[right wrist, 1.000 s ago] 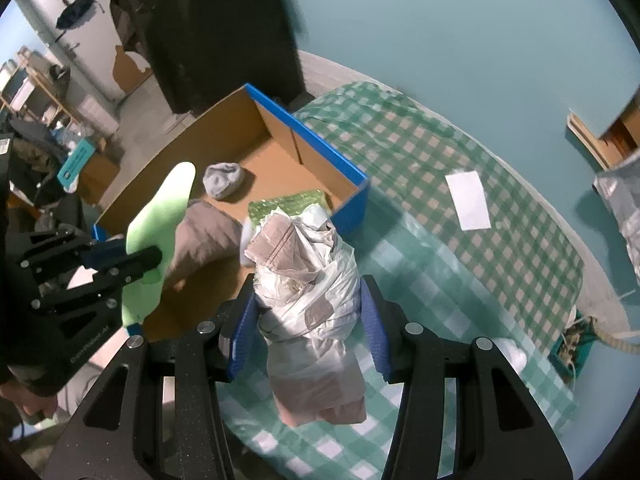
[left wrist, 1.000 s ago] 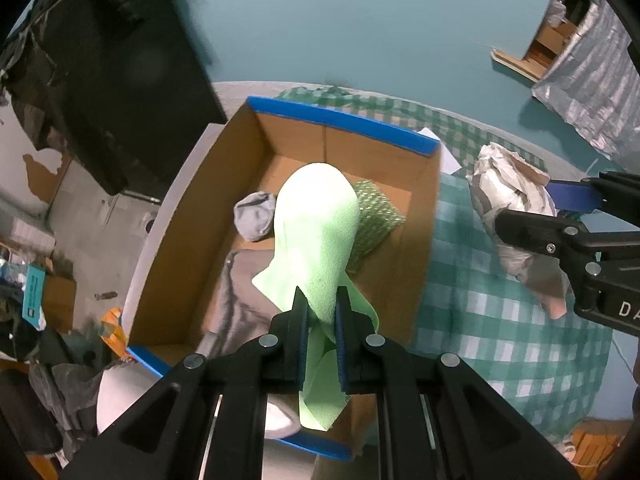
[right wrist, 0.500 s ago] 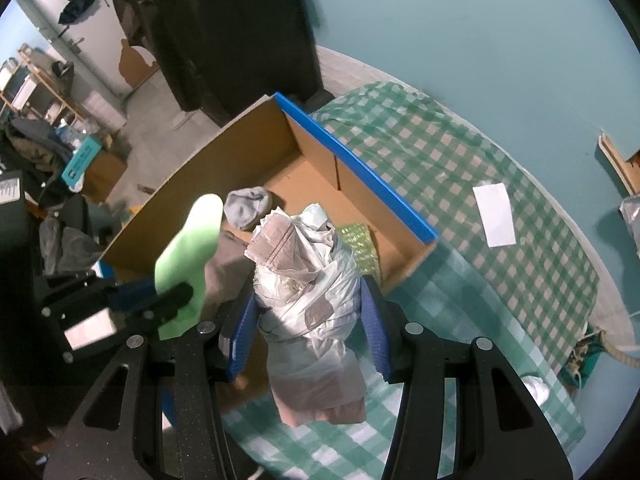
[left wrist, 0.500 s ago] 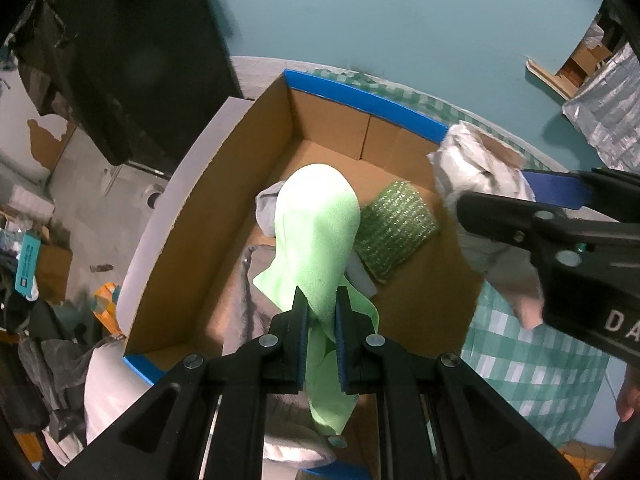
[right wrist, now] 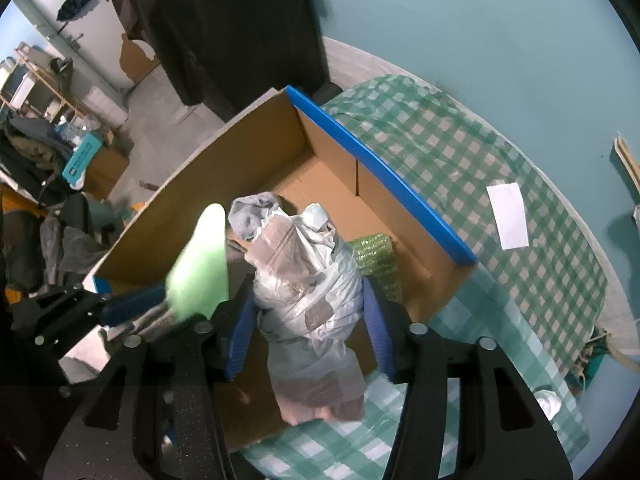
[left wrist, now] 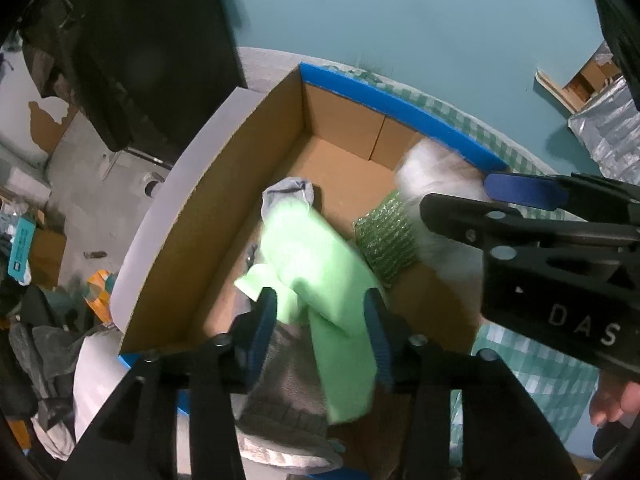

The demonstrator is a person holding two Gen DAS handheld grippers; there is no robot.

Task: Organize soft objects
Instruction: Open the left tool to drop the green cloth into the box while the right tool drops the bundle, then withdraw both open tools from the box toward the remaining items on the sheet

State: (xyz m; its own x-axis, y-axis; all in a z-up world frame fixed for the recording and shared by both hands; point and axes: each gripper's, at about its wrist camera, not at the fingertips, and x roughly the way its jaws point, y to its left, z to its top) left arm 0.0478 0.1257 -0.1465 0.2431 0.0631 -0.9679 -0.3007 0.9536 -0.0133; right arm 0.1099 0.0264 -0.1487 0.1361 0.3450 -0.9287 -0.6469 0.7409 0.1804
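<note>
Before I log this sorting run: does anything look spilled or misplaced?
Only a white paper slip lying loose on the checked tablecloth, outside the cardboard box holding the soft items. No spill shows.

Green checked tablecloth (right wrist: 460,152) over table. White paper slip (right wrist: 507,216) lies flat on it. Teal wall (right wrist: 460,20) behind. Dark cabinet (left wrist: 132,52) left. Clutter, shelves (right wrist: 36,92) beyond.
</note>
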